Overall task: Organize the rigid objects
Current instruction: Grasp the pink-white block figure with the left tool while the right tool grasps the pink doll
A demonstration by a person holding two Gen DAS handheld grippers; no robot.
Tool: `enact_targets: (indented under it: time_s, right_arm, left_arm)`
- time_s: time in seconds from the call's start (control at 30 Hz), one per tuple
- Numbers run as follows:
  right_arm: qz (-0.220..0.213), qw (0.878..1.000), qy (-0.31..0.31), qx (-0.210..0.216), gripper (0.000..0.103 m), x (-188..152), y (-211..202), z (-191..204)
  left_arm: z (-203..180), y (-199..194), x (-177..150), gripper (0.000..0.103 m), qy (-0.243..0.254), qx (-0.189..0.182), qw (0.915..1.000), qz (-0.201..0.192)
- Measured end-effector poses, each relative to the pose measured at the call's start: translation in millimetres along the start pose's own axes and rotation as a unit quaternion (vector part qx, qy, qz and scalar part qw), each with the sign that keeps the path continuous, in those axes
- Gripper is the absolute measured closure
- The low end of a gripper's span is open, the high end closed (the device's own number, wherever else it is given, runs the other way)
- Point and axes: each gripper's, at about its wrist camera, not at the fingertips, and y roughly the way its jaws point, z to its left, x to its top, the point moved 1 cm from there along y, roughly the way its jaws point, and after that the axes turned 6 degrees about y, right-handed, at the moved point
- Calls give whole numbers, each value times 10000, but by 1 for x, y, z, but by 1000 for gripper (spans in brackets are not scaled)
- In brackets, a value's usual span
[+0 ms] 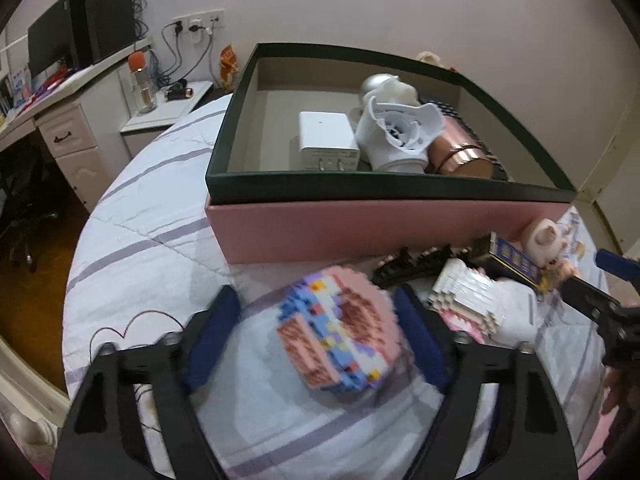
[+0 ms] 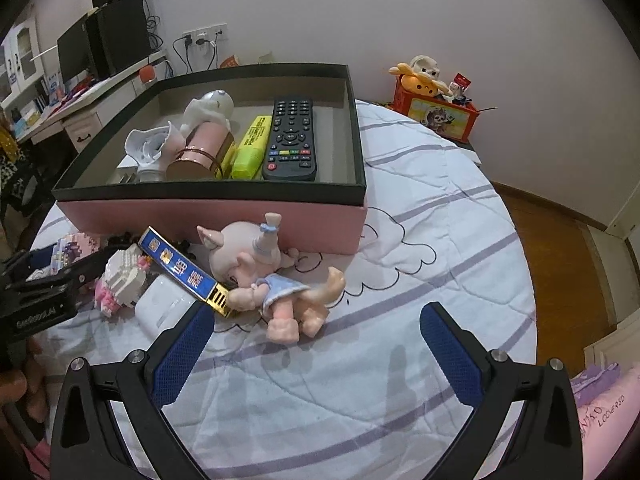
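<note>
A pink box with a dark green rim (image 1: pixel 384 190) (image 2: pixel 208 190) lies on the bed. It holds a white charger (image 1: pixel 326 140), a white fan part (image 1: pixel 400 132), a pink-copper cylinder (image 2: pixel 200 152), a yellow highlighter (image 2: pixel 250 148) and a black remote (image 2: pixel 292 140). My left gripper (image 1: pixel 316 328) is open, its blue pads on either side of a pink and blue brick model (image 1: pixel 340 332) on the bedspread. My right gripper (image 2: pixel 316 332) is open and empty, just in front of a pink pig doll (image 2: pixel 272 276) and a blue and gold flat box (image 2: pixel 184 272).
A white brick model (image 2: pixel 120 276) (image 1: pixel 468 296), a white device (image 2: pixel 164 308) and a black comb-like piece (image 1: pixel 412 266) lie before the box. A desk with monitors (image 1: pixel 60 40) stands left. A red toy box (image 2: pixel 436 108) stands back right. Wooden floor (image 2: pixel 560 248) lies beyond the bed edge.
</note>
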Motion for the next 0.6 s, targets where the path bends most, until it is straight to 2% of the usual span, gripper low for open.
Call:
enact_targets:
  time_s: [0.03,0.1,0.33,0.4,0.43,0.53,0.57,0.6]
  right_arm:
    - [-1,10000,-6,25,0,1,0,0]
    - [-14,10000,-7,88,0,2,2,0]
    - [25,9996,2,291,2,7,13,-3]
    - [51,9994,25,339,11,8,18,-3]
    - [66,9992,39,400,12,8,20,-4]
    - [143,9965,23,824,29,7,21,-2]
    - [143,9959,-14,892,39,7,20,-1]
    - [132,9952,-100,964,44,7,18,2]
  left_arm:
    - [-1,-1,-1,41,9,-38,10000,-8]
    - [0,-3,-2,50,39,-124,9999,-28]
    - [0,-11,-7,51,-6,-232,9997,-53]
    - [1,-14,-9,51,-13,-227,9997,-56]
    - [1,-15,-10,51,-8,-220,9997,-51]
    - [3,-16,-10,51,-18,-211,9998,-42]
    - [3,-17,-10,51,-20,-212,9998,-37]
    - [3,-17,-11,51,-25,-214,9998,-35]
